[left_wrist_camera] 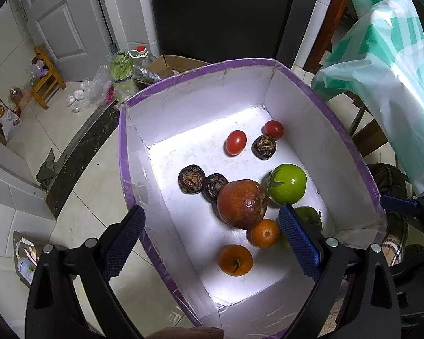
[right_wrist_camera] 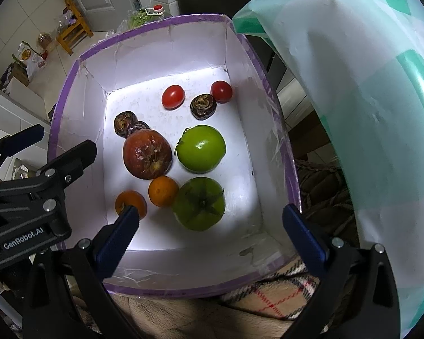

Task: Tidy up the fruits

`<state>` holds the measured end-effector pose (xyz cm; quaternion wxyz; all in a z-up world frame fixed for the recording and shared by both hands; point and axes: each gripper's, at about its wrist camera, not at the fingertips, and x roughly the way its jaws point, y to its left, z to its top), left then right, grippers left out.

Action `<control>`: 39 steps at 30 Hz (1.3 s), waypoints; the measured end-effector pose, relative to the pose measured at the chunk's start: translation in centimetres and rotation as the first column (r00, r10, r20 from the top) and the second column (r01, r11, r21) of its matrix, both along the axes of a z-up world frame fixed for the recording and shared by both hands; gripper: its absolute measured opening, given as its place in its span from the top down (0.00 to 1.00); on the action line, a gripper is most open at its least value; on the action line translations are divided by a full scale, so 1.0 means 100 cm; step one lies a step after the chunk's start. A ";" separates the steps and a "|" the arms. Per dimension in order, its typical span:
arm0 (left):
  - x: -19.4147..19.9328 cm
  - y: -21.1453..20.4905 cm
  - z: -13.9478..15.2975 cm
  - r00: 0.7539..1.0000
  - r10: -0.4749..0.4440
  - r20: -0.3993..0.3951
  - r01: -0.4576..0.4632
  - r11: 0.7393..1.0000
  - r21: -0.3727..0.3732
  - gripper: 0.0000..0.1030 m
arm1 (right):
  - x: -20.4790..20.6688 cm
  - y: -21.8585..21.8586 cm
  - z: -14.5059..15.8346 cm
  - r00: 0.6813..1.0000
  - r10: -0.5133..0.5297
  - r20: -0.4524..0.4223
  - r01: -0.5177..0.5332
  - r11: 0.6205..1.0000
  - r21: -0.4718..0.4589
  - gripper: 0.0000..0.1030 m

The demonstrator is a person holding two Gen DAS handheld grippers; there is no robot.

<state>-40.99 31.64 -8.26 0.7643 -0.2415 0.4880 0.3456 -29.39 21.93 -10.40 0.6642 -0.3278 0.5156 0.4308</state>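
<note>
Hovering both wide-open, empty grippers, left (left_wrist_camera: 212, 237) and right (right_wrist_camera: 212, 226), over the purple-rimmed white cardboard box (right_wrist_camera: 166, 42), we judge its glossy green tomato (right_wrist_camera: 199, 203) firm but bruisable, best pinched across the middle.

The box (right_wrist_camera: 166, 56) is white inside with a purple rim. In it lie two glossy red tomatoes (right_wrist_camera: 172, 96), two bright green tomatoes (right_wrist_camera: 200, 148), two orange tangerines (right_wrist_camera: 163, 191), a mottled red-brown pomegranate (right_wrist_camera: 147, 154) and three dark brown, ringed water chestnuts (right_wrist_camera: 203, 106). Each tool (right_wrist_camera: 209, 231) is black with ridged blue pads (right_wrist_camera: 114, 240). At the right of the frame hangs a mint-green and white plastic sheet (right_wrist_camera: 353, 84); at the bottom lies a cream cloth (right_wrist_camera: 274, 296) checked in red and black.
</note>
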 end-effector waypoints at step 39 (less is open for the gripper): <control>-0.003 -0.001 0.000 1.000 0.019 0.007 -0.019 1.000 0.000 0.11 | 0.000 0.000 -0.006 1.000 0.004 -0.002 -0.004 1.000 -0.015 0.01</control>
